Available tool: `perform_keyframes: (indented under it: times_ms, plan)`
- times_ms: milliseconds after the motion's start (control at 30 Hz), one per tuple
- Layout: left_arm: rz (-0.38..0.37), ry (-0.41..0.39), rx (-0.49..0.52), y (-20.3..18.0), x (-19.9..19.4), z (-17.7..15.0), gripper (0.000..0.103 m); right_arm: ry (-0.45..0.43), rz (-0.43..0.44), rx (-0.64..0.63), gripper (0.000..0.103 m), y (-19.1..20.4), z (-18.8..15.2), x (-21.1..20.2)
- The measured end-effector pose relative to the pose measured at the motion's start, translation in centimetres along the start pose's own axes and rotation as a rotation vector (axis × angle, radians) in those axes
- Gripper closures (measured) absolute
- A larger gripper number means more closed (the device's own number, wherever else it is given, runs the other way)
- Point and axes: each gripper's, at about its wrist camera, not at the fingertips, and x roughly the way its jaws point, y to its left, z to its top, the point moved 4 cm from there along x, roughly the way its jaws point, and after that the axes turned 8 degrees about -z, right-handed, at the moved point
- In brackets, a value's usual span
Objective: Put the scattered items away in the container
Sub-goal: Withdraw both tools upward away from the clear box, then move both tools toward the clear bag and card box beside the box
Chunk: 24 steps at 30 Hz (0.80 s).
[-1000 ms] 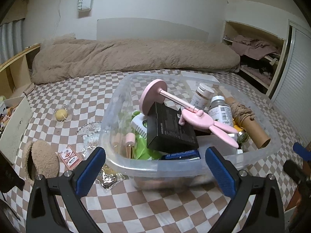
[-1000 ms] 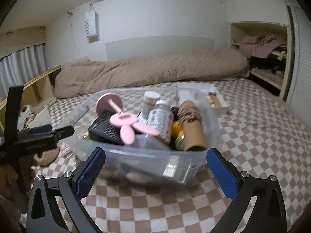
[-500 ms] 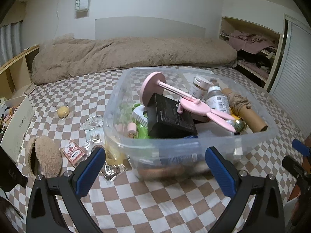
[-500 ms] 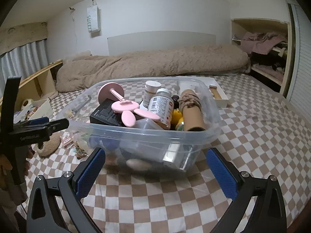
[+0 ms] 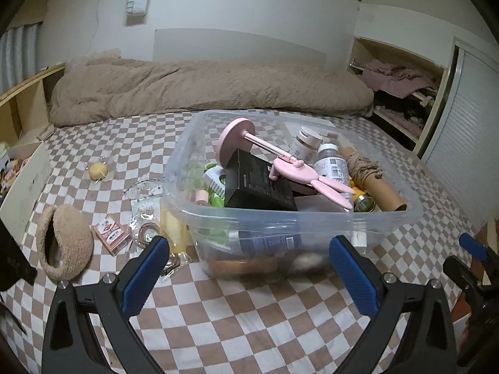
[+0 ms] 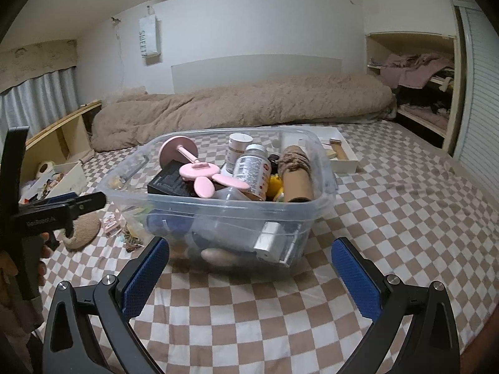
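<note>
The left gripper (image 5: 249, 272) is held with its blue-padded fingers spread wide and nothing between them, low over the checked bedcover (image 5: 249, 321) and just short of the near wall of the clear plastic container (image 5: 312, 218); the right gripper (image 6: 251, 272) is likewise spread and empty, facing a corner of the same container (image 6: 230, 215). Only in the left wrist view are the scattered items beside the container's left wall seen plainly: a fuzzy beige slipper (image 5: 64, 246), a small red packet (image 5: 110, 233), crumpled clear wrapping (image 5: 145, 201) and a small yellow object (image 5: 97, 170) farther off. Only in the right wrist view is a shallow white tray (image 6: 341, 155) shown lying behind the container, and the left gripper's black body is seen at the left edge, gripped by a hand (image 6: 42, 260). The surface is a bed with a brown-and-white checked cover; a tan fluffy duvet (image 5: 202, 90) is bunched along the far wall, an open closet with pink clothing (image 6: 414, 74) stands at the right, and a low wooden shelf (image 5: 23, 106) at the left. Inside the container, a pink bunny-eared stand (image 5: 280, 162) lies tilted across a black box (image 5: 259, 182), its round base raised toward the far left and its ears pointing near right; a cardboard tube (image 5: 372, 180) lies along the right wall, beside two bottles (image 5: 332, 163).
</note>
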Motion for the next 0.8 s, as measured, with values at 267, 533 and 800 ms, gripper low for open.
perform_keyframes:
  times_ms: [267, 533, 800]
  plan:
    - [0.005, -0.045, 0.003, 0.0, -3.3, 0.2, 0.000, -0.044, -0.017, 0.040, 0.000, -0.7, -0.2, -1.7]
    - [0.028, -0.066, 0.029, 0.4, -6.2, -0.2, 0.000, -0.045, 0.006, 0.044, 0.000, -0.5, -0.6, -2.2]
    - [0.117, -0.091, 0.020, 4.4, -10.4, -1.1, 0.000, -0.039, 0.048, 0.018, 0.000, 1.5, -0.6, -2.3]
